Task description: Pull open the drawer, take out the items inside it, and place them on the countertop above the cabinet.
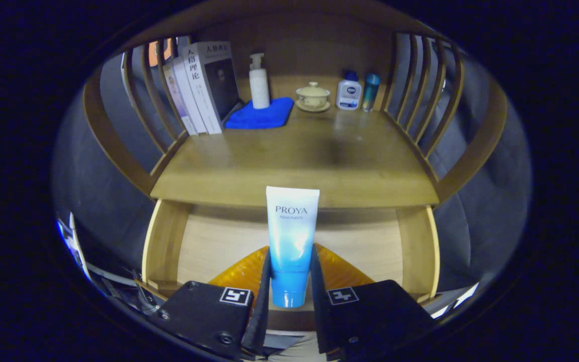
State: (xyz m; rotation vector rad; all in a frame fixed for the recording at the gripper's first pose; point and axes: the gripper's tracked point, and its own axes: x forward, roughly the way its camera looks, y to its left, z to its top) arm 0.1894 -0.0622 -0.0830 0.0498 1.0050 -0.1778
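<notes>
Gripper (290,281) clamped on a blue-and-white tube (291,241), both fingers (264,286) pressing its lower sides, jaws only as far apart as the tube is wide. Tube upright, cap end down, above the open drawer (289,241), an orange thing (342,271) lying in there behind it. Straight ahead at 12 o'clock, the wooden countertop (299,161). At its far end: books (204,88) at 11 o'clock, a white pump bottle (259,83) on a blue cloth (262,114), a lidded cup (312,95) on a saucer near 12, a small white bottle (349,93) touching or just beside a blue can (370,91) at 1 o'clock.
</notes>
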